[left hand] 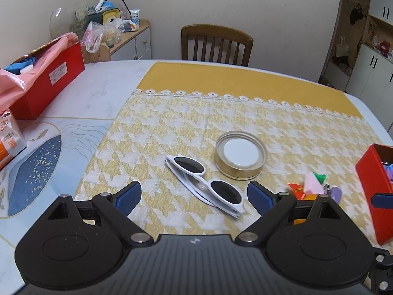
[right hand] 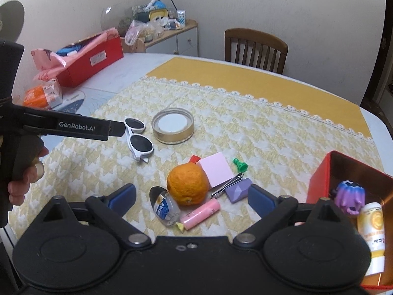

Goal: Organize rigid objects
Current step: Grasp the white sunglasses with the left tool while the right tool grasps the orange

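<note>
On the desk's yellow-and-white cloth [left hand: 186, 123], white sunglasses [left hand: 206, 184] are lying folded just beside a gold lid [left hand: 240, 154]. Left claw [left hand: 194, 196] is hanging over the near end of the sunglasses, its jaws spread wide and gripping nothing. Right claw [right hand: 191, 196] is standing wide open and empty above a cluster: an orange [right hand: 188, 184], a small bottle [right hand: 164, 207], a pink tube [right hand: 200, 213], a pink pad [right hand: 216, 173], nail clippers [right hand: 227, 184] and a green pawn [right hand: 240, 165]. At the right, a red box [right hand: 319, 177] is holding a purple toy [right hand: 350, 194].
</note>
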